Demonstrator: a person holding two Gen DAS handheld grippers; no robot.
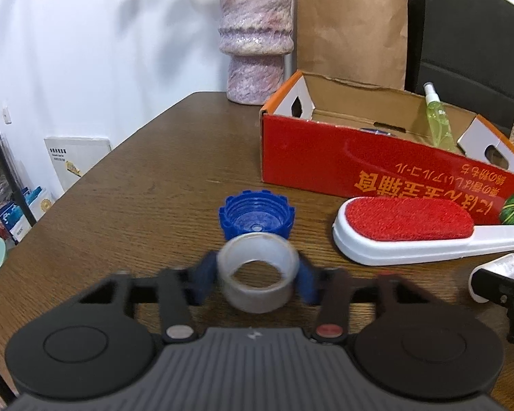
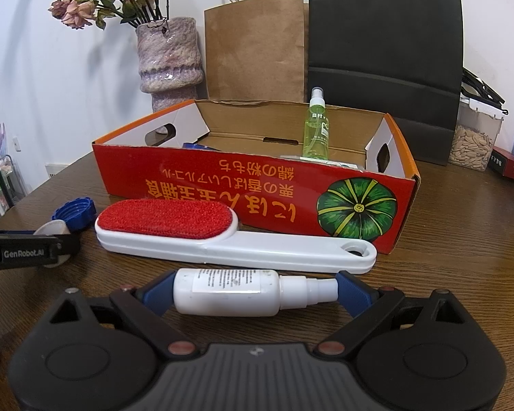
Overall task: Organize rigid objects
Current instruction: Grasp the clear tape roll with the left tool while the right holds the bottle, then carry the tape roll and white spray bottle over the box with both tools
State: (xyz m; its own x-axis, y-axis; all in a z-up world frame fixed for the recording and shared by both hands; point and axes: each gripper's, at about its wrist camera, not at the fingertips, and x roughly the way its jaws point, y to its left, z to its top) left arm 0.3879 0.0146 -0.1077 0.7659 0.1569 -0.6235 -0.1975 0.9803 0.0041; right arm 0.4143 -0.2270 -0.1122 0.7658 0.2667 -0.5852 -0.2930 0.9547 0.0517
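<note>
While the left gripper (image 1: 258, 279) is clamping its blue pads on the translucent, smooth-walled tape roll (image 1: 258, 272), just in front of the blue ribbed plastic cap (image 1: 257, 217) on the brown wood-grain table (image 1: 147, 185), the right gripper (image 2: 255, 293) is squeezing the white plastic spray bottle (image 2: 236, 291) end to end, base against 1 pad and nozzle against the other. That lengthwise pinch is looking risky: the narrow nozzle could be slipping off its pad and dropping the bottle onto the white-handled red lint brush (image 2: 195, 234) before the red cardboard box (image 2: 257, 185), and the slick roll could be sliding out too.
</note>
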